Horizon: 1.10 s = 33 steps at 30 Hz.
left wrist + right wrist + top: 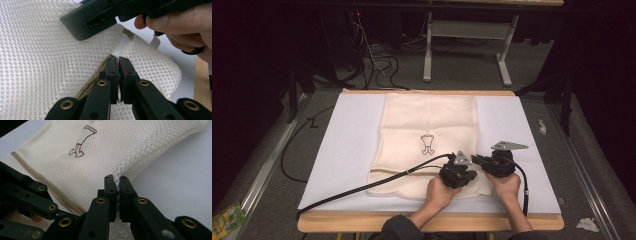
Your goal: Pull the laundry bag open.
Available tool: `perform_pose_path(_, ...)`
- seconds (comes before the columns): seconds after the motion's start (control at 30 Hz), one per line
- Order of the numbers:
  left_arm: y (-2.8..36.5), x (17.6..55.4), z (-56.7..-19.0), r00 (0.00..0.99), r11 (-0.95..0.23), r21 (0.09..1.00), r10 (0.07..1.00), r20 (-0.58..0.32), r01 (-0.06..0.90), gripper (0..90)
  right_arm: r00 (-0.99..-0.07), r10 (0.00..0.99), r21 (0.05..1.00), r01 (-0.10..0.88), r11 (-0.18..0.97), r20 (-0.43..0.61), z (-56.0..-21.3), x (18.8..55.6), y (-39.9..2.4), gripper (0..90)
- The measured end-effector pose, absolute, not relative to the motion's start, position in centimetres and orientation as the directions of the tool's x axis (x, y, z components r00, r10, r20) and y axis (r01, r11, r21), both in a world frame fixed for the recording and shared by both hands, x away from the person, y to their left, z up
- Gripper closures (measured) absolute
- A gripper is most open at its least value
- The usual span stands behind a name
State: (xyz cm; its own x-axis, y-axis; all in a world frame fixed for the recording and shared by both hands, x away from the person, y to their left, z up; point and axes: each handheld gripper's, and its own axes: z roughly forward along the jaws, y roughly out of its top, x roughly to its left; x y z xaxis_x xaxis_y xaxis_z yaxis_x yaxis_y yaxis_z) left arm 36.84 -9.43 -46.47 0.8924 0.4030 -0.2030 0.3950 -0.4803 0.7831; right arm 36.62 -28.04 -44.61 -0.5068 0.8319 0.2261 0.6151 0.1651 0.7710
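Pinching the near right corner of the mesh laundry bag (428, 145), both tongs sit almost side by side at the person's edge of the worktop (337, 150). The right tongs (116, 185) are pressed together on the bag's seamed side edge, with a ridge of mesh running up from between the tips. The left tongs (118, 65) are closed at the end of the zipper (90, 85), just below a white ribbed tab (121, 46); it looks as if they have the zip pull or the fabric beside it, though the tips hide exactly which.

The main risk, as I judge it, is a weak hold there: if only loose mesh is caught, a pull along the zipper would drag and bunch the bag rather than open it. Thin netting could also slip out of the right tongs, leaving nothing to brace against. With the two tools so near one another, a careless move might knock them together, and the left cable (377, 182) lying across the bag beyond the tongs could snag the cloth.
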Motion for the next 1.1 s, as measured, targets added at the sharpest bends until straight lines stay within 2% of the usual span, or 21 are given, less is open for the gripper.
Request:
perform_pose_path(0.7, -8.1, 36.9, -45.6, 0.895, -0.491, 0.784, 0.410, -0.175, 0.379, 87.2, -0.514, 0.835, 0.770, 0.608, 0.194, 0.196, -44.6, 36.7, -28.4, 88.2)
perform_pose_path(1.1, -8.0, 37.1, -45.3, 0.883, -0.502, 0.764, 0.432, -0.185, 0.406, 87.3, -0.528, 0.827, 0.773, 0.600, 0.204, 0.192, -44.3, 36.7, -28.4, 88.4)
